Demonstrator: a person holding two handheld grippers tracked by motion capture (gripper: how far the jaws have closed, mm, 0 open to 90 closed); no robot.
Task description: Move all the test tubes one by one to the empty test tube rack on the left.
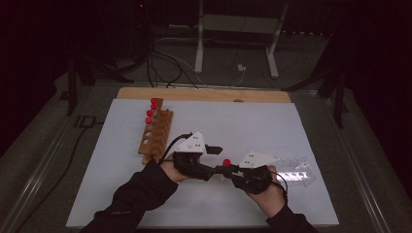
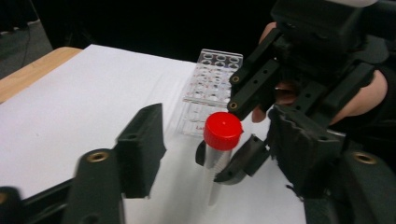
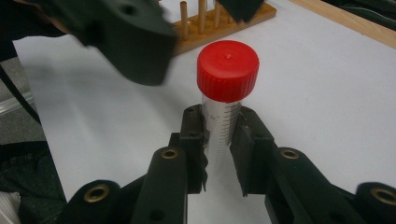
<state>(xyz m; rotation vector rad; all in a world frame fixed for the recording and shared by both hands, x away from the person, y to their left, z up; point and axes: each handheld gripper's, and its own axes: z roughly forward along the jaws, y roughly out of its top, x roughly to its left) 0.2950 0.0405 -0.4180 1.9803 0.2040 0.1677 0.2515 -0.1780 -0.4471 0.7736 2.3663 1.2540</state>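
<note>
Now mid-handover: tube (image 3: 219, 126) upright, pinched below red cap (image 3: 228, 70) by right gripper (image 3: 219, 140) at table's near middle; left gripper (image 2: 219, 135) spread around cap, untouching. Next, probably: close squarely, twist off.

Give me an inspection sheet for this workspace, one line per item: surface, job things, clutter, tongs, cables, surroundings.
Surface: white sheet over a wooden board, bare in the middle.
Job's things: red-capped tube held upright between the hands; wooden rack at left with four red-capped tubes at its far end; clear plastic rack at right.
Clutter: nothing seen.
Tongs: right tongs clamped on the tube's clear body below the cap; left tongs straddle the tube, pads not yet touching it.
Cables: one trails from the left tongs; several lie on the floor behind.
Surroundings: dark room, white stand legs beyond the table.
</note>
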